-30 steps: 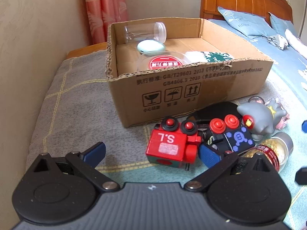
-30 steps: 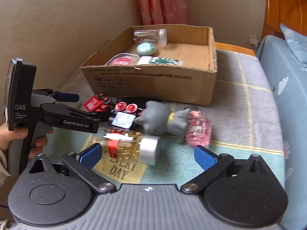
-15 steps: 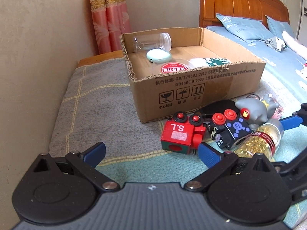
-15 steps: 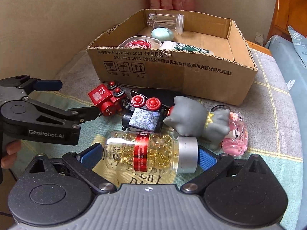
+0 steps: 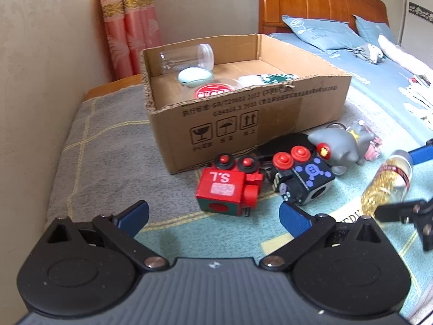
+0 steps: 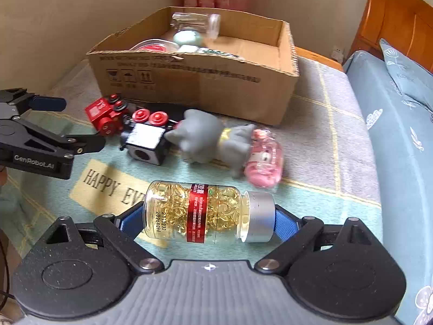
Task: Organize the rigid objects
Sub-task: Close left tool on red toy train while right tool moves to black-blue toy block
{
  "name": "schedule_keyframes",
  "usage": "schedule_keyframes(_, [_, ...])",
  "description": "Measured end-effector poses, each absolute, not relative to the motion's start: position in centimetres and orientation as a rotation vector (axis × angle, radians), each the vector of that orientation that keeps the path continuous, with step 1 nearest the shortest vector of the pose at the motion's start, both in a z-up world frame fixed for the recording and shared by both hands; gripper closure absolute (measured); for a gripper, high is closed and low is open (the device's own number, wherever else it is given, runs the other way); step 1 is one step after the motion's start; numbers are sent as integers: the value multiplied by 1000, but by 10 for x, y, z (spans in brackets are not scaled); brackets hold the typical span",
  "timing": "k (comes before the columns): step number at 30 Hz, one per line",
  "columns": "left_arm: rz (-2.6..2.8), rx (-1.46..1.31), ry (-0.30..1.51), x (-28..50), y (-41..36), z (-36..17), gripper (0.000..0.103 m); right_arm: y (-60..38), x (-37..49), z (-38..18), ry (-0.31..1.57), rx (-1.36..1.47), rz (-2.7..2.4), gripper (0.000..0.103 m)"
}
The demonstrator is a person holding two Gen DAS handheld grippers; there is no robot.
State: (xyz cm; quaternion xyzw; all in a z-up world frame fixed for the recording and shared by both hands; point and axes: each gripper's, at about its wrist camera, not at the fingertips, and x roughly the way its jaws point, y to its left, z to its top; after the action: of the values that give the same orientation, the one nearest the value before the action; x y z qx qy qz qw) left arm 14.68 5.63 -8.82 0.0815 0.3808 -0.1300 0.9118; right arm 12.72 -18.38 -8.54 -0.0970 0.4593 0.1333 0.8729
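Bottle [image 6: 207, 214]: a clear bottle of golden capsules, silver cap, held crosswise between the fingers of the right gripper [image 6: 208, 218], base at one blue pad, cap at the other.
Right gripper: jaws closing end to end on the bottle; in the left view it looks tilted and off the blanket.
Long axis: across the gripper, roughly parallel to the box's near wall.
Box [image 6: 205, 86]: open cardboard, straight ahead beyond the toys, already holding a jar and lids.
Left gripper [image 5: 213, 214]: spread wide, empty, just short of the red toy block [image 5: 227, 187].
Nearer hand: the right, by my reading.
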Motion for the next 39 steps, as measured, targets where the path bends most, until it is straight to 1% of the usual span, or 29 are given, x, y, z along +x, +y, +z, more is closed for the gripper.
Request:
schedule_keyframes(3, [-279, 172, 772, 152, 53, -90, 7, -195, 128, -83, 949, -203, 262, 4])
schedule_keyframes(4, [-285, 174, 771, 155, 53, -91, 11, -197, 126, -81, 940, -203, 271, 2])
schedule_keyframes(5, [-289, 178, 770, 157, 53, -92, 18, -198, 124, -78, 925, -204, 281, 1])
schedule_keyframes(8, [-304, 180, 800, 165, 53, -96, 35, -198, 118, -70, 892, -216, 298, 0])
schedule_keyframes(9, [-310, 167, 805, 167, 53, -97, 36, -198, 117, -67, 880, -219, 307, 0])
schedule_keyframes(10, [-317, 154, 804, 168, 54, -97, 40, -198, 115, -65, 869, -220, 315, 0])
schedule_keyframes(11, [-326, 146, 806, 168, 54, -97, 46, -197, 113, -61, 858, -221, 324, 0])
schedule_keyframes(13, [-347, 136, 805, 168, 52, -96, 55, -196, 111, -56, 840, -224, 338, 0])
schedule_keyframes(19, [-341, 119, 808, 159, 54, -95, 56, -184, 110, -45, 808, -237, 395, 0])
schedule_keyframes(26, [-292, 77, 822, 131, 77, -92, 56, -144, 109, -49, 801, -299, 556, 0])
schedule_keyframes(33, [-221, 45, 833, 93, 101, -91, 56, -94, 111, -70, 821, -409, 732, 0])
schedule_keyframes(39, [-199, 48, 830, 87, 107, -91, 55, -61, 121, -100, 857, -471, 789, 0])
